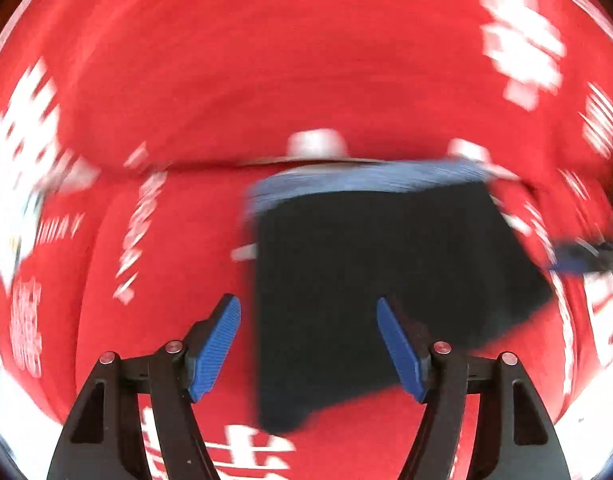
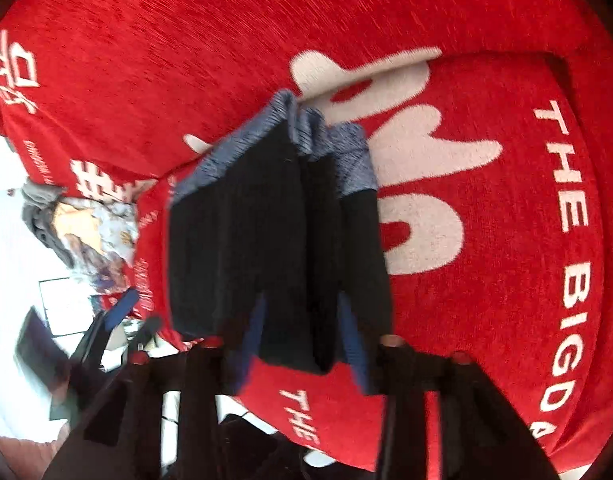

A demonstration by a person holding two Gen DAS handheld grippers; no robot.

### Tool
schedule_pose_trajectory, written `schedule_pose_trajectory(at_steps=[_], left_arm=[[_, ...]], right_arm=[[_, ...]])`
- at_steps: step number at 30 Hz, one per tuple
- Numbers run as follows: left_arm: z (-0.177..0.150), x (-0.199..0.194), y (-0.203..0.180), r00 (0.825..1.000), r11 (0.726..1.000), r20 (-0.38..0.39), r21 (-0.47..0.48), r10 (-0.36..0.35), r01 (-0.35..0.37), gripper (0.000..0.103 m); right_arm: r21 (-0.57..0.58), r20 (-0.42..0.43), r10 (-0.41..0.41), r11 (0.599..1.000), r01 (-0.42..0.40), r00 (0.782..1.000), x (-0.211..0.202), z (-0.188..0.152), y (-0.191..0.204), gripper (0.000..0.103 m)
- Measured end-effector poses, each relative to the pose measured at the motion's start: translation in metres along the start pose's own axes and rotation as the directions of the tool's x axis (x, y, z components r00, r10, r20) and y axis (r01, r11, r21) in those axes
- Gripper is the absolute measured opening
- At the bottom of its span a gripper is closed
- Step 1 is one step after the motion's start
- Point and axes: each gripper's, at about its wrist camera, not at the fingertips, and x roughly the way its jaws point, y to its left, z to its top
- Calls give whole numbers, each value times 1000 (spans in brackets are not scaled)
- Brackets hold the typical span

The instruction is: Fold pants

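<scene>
At centre frame, black pants hang clamped between the right gripper fingers, while the left gripper fingers spread apart above a red cloth.

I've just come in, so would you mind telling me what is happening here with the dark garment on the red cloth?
A person is folding dark pants with a blue-grey waistband on a red printed cloth, using a handheld gripper in each hand. The right gripper is closed on the bunched leg end of the pants. The left gripper is open, holds nothing and sits low over the cloth. The left view is motion-blurred.
</scene>
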Motion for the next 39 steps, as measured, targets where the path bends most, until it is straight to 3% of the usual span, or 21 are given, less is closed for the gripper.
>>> schedule_pose_trajectory(at_steps=[1, 3, 5, 6, 7, 11, 14, 18, 19, 23, 25, 27, 28, 34, 39], left_arm=[[4, 13, 25, 999, 996, -32, -87, -38, 35, 72], [5, 36, 58, 990, 972, -84, -216, -110, 90, 72], [-4, 53, 70, 974, 946, -125, -291, -188, 145, 72], [-8, 54, 70, 969, 941, -124, -294, -213, 169, 72], [-10, 54, 66, 967, 944, -122, -274, -222, 182, 72], [-33, 60, 29, 971, 980, -167, -126, -174, 154, 74], [-30, 57, 25, 976, 984, -174, -141, -134, 110, 77], [-26, 48, 22, 974, 991, -211, -120, -88, 63, 77], [-26, 46, 21, 973, 995, -222, -95, -60, 40, 83], [-23, 34, 17, 973, 998, -230, -55, -17, 5, 85], [-23, 30, 15, 971, 998, -238, -60, -10, -4, 85], [-23, 27, 13, 969, 997, -246, -72, -3, -15, 101], [-25, 25, 11, 970, 996, -243, -81, 2, -23, 103], [-27, 20, 4, 971, 995, -239, -99, -3, -22, 103], [-25, 27, 4, 970, 995, -244, -93, 10, -33, 103]], right_arm=[[-2, -1, -3, 1000, 3, 1000, 2, 1, 0, 75], [17, -55, 16, 1000, -15, 998, 13, 4, -8, 75], [44, -107, 5, 999, -1, 994, 31, 0, -8, 44], [20, -113, -16, 1000, 18, 993, 31, -1, -5, 21], [4, -109, -12, 1000, 13, 994, 30, -3, -2, 16], [-56, -90, -128, 991, 123, 988, 33, -16, 1, 14], [-8, -83, -127, 992, 127, 988, 34, -17, -3, 15], [-64, -64, -210, 976, 206, 976, 24, -26, 8, 21], [-82, -54, -239, 969, 234, 970, 19, -31, 13, 22], [-96, -17, -269, 959, 266, 963, 7, -39, 23, 24], [-80, -2, -271, 960, 270, 963, 7, -39, 28, 37], [-80, 15, -276, 958, 276, 961, 9, -41, 37, 49], [-83, 20, -277, 957, 277, 961, 9, -41, 39, 57], [-78, 28, -264, 961, 265, 964, 10, -35, 39, 79], [-80, 42, -260, 962, 262, 965, 5, -30, 34, 85]])
